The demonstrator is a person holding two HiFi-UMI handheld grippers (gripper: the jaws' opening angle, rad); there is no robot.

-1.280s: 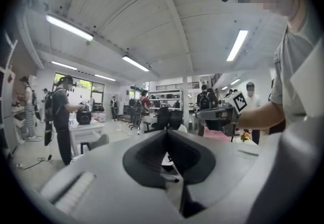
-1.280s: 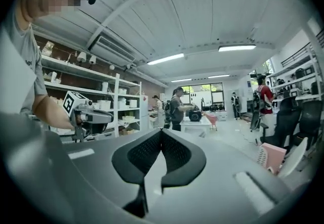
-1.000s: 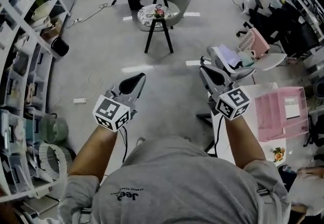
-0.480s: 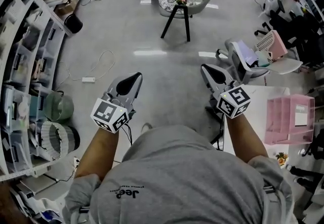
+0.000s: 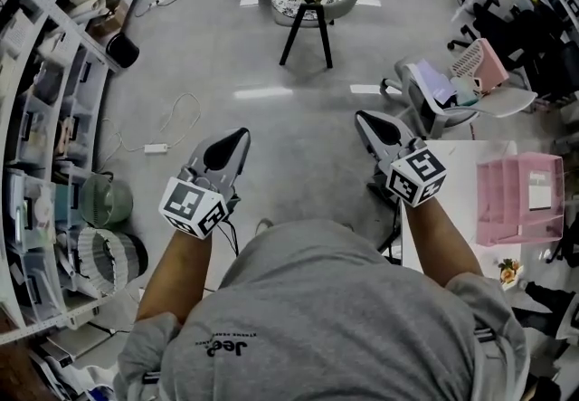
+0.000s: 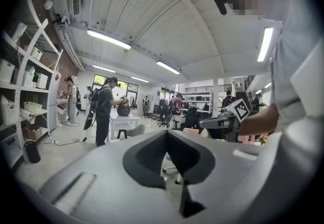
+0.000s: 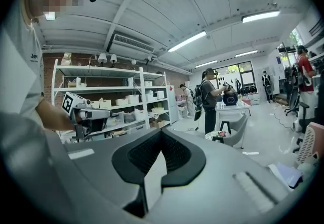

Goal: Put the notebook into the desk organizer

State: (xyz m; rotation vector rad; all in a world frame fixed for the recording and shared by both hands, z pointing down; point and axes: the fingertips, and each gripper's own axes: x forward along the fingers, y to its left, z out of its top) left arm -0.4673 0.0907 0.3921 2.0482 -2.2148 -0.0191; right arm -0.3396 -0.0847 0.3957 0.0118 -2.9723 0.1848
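The left forearm (image 5: pixel 176 274) and right forearm (image 5: pixel 441 241) reach forward, side by side and well apart. The left gripper (image 5: pixel 237 133) and right gripper (image 5: pixel 363 117) point roughly level, their fingers (image 6: pixel 147 160) closed tip to tip, holding nothing.

A pink desk organizer (image 5: pixel 502 200) stands open-topped at the white surface's (image 5: pixel 452 200) right edge, with a white flat rectangle (image 5: pixel 540 191) inside; whether that is the notebook cannot be told.
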